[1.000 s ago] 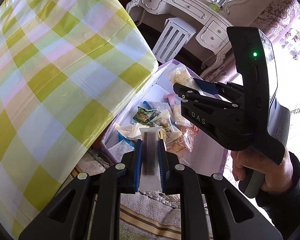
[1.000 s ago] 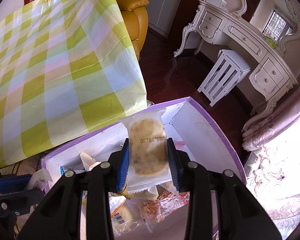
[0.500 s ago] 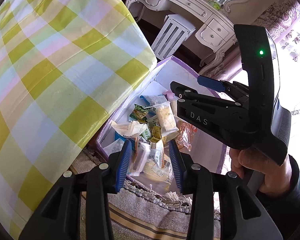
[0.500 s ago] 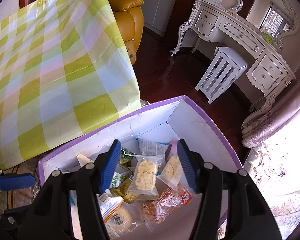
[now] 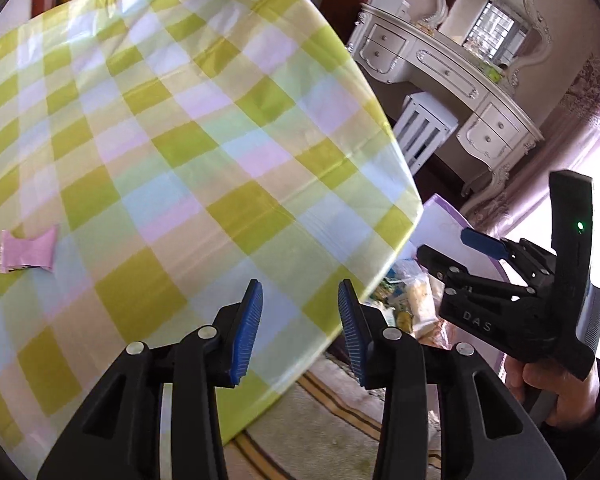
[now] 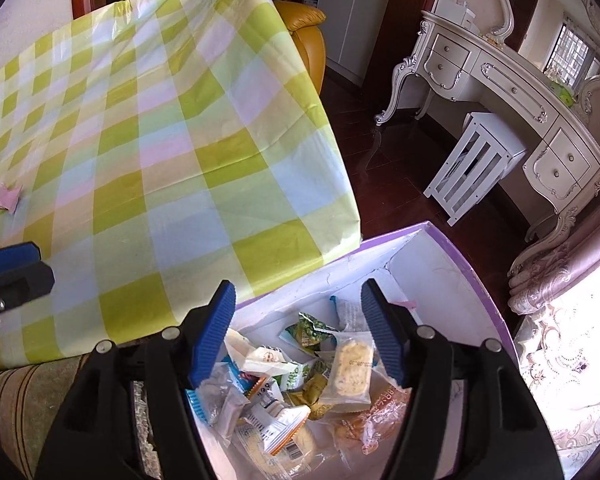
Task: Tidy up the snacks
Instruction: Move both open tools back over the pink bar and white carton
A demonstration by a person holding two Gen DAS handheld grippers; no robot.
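**Both claws empty, one pink packet left on the table**

The biggest thing we see is the table [image 5: 204, 152] with its green and yellow checked cloth, which fills the left and centre of both views. Beside its corner, low on the floor, stands the white box with purple rim [image 6: 452, 240], in the lower right of the right wrist view. We think it is placed there so that snacks can be dropped in from the table edge without a long reach.

Inside the box the snack packets [image 6: 300, 368] lie in a loose pile, one over another, not sorted in rows.

Our right gripper [image 6: 300, 336] hangs over this pile and its jaws are opening, with nothing between them. Our left gripper [image 5: 300, 328], at the bottom centre of its view, points at the cloth with jaws apart and empty.

The smallest thing is a pink packet [image 5: 28, 250] at the left edge, alone on the cloth. We judge it is the next to collect.
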